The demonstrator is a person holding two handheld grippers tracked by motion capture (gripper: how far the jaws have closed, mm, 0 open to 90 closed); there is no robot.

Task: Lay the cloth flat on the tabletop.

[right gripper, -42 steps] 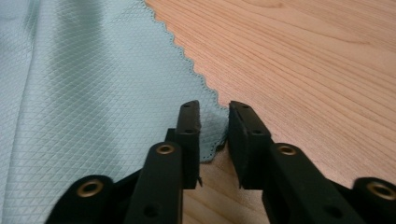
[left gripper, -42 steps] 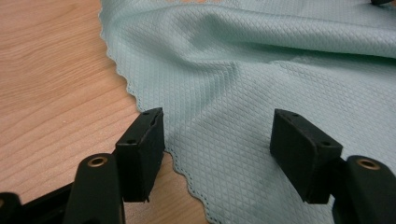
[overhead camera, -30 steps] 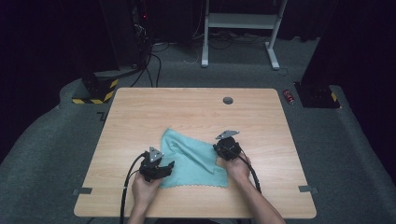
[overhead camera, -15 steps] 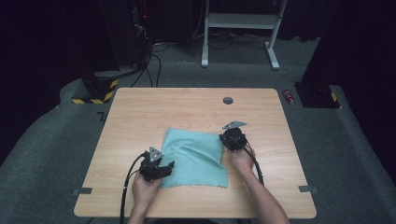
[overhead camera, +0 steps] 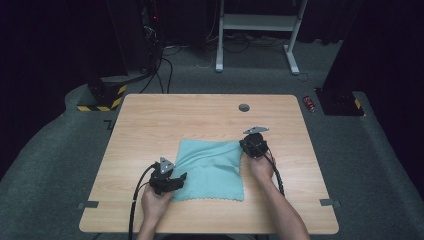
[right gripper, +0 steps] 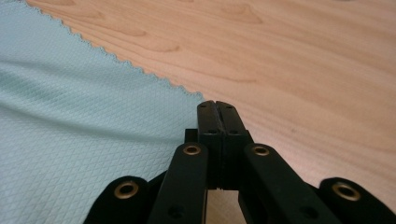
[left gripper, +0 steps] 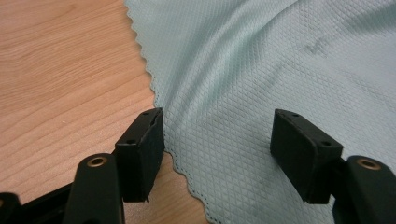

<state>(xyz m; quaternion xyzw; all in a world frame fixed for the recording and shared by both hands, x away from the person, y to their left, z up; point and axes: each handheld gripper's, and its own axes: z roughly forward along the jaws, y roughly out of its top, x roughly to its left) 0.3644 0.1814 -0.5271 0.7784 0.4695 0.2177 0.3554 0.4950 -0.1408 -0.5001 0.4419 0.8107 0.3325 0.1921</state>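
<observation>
A teal cloth [overhead camera: 210, 167] lies spread on the wooden table [overhead camera: 150, 125], nearly flat with a soft crease. My left gripper [overhead camera: 179, 179] sits at the cloth's near-left corner. In the left gripper view the left gripper [left gripper: 217, 149] is open, and the cloth [left gripper: 243, 70] lies under the gap with its scalloped edge by the left pad. My right gripper [overhead camera: 245, 145] is at the cloth's far-right corner. In the right gripper view the right gripper [right gripper: 217, 105] is shut, and the corner of the cloth [right gripper: 70, 116] runs into the jaw tips.
A small dark round disc [overhead camera: 244, 107] sits in the table near its far edge. On the carpet behind are a red object [overhead camera: 311, 103], a white frame's legs [overhead camera: 220, 65] and a black-and-yellow striped block [overhead camera: 100, 100]. Bare wood surrounds the cloth.
My right gripper moved away from me and to the right with the cloth's corner, and the cloth went from bunched to spread out. The left gripper stayed put.
</observation>
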